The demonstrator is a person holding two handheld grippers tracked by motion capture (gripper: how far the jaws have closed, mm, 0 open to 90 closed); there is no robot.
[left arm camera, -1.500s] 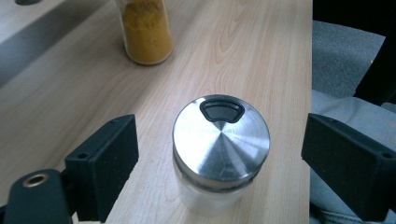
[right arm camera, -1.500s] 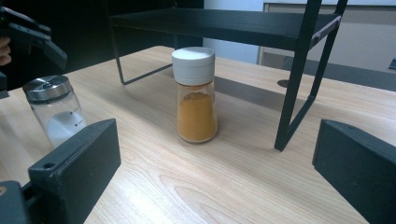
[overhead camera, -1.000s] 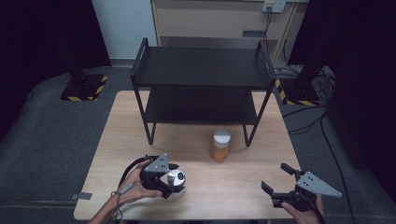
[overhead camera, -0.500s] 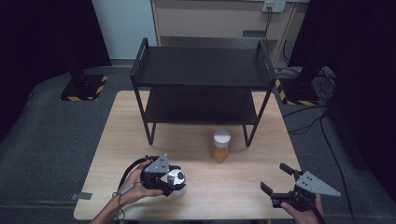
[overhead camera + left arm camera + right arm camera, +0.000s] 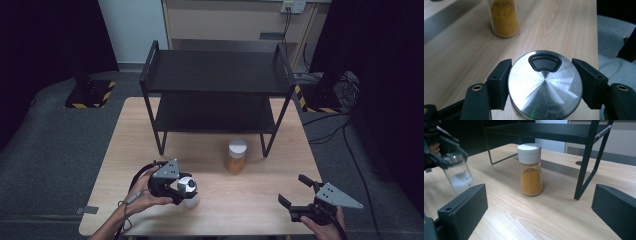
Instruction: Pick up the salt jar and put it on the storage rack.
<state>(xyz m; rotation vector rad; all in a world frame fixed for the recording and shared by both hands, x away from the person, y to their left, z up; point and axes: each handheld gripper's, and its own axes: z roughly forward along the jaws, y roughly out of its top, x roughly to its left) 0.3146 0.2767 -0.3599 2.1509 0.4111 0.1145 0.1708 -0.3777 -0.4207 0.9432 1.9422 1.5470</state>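
Shaker body hidden beneath its lid

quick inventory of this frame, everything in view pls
Shelf rack: 1, black, two tiers, far half of table.
Spice jar: 1, orange powder, white cap, upright on table near rack's front right leg.
Shaker jar: 1, clear glass, white contents, silver lid, tilted, between left gripper's jaws.
Table: 1, light wood.
Left gripper: 1, black, near left, shut on shaker jar.
Right gripper: 1, black, near right, open, holding nothing.
Hands: 2, at bottom edge, one per gripper.
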